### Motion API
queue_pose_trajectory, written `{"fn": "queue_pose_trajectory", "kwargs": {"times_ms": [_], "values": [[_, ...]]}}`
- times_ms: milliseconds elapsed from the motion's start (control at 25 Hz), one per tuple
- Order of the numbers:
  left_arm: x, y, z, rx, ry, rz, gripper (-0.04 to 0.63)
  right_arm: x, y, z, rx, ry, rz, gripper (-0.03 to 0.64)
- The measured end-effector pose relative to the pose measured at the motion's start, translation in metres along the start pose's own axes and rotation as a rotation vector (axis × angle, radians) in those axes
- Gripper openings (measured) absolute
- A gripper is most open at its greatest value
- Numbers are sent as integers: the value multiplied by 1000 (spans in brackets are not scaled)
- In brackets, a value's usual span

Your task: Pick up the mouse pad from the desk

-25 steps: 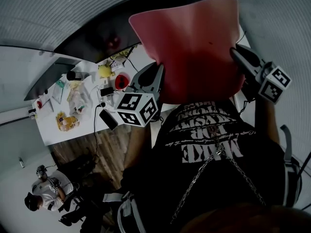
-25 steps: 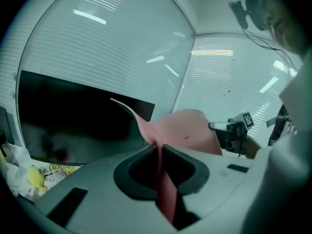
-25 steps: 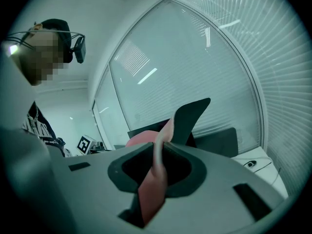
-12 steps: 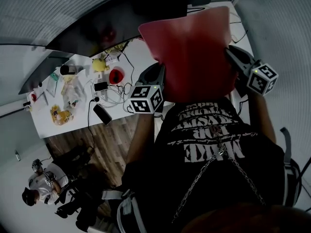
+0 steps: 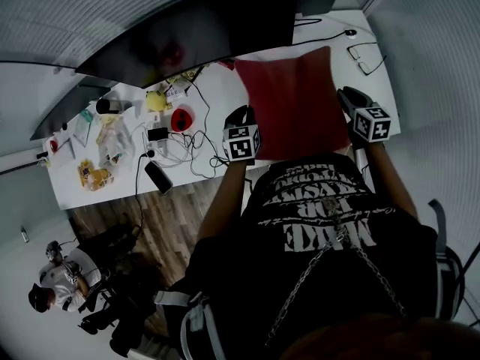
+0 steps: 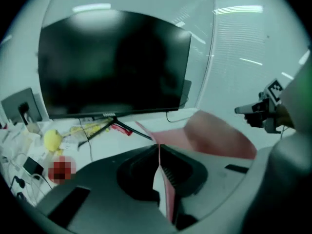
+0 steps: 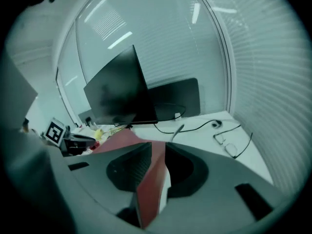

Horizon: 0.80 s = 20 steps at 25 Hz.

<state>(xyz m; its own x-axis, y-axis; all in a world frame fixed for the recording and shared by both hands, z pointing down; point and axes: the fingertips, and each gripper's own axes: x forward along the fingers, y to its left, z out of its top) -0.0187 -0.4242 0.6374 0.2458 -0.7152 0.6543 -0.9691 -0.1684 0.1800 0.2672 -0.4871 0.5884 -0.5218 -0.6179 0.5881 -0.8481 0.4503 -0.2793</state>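
Head view, upper middle of frame: red rectangular soft mouse pad spread over white bench, just in front of wide black monitor, gripped at two points along its near side. Left tool at lower-left corner of mouse pad, right tool at its right edge, each with a marker cube behind it. Not clear whether resting on bench or held just above it.

Left gripper view, centre: left tool clamped on thin edge of mouse pad, jaws nearly together. Sheet rising from between them and bulging toward right tool at right of frame.

Right gripper view, centre: right tool with jaws just now easing apart. Red edge of mouse pad between them, touching both inner faces. Left tool at left of frame. Thin-framed glasses lying on bench at right, well apart from mouse pad.

Head view again: glasses at upper right. Small yellow object and loose black cables left of mouse pad.
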Motion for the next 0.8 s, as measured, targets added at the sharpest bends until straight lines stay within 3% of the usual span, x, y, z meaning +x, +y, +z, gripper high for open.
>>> {"fn": "queue_pose_trajectory", "kwargs": {"times_ms": [80, 160, 360, 520, 600, 800], "values": [[-13, 8, 20, 33, -81, 58, 15, -8, -2, 14, -69, -42, -43, 81], [-31, 6, 48, 33, -171, 52, 8, -19, 16, 36, -126, -95, -5, 72], [-105, -36, 144, 52, -438, -49, 5, -66, 101, 116, -290, -322, 111, 19], [-165, -84, 210, 149, -628, -117, 5, -105, 168, 169, -416, -470, 185, 9], [-171, -97, 218, 187, -653, -119, 5, -114, 188, 177, -423, -506, 206, 4], [-168, -106, 204, 171, -619, -161, 5, -109, 194, 165, -352, -535, 180, 0]]}}
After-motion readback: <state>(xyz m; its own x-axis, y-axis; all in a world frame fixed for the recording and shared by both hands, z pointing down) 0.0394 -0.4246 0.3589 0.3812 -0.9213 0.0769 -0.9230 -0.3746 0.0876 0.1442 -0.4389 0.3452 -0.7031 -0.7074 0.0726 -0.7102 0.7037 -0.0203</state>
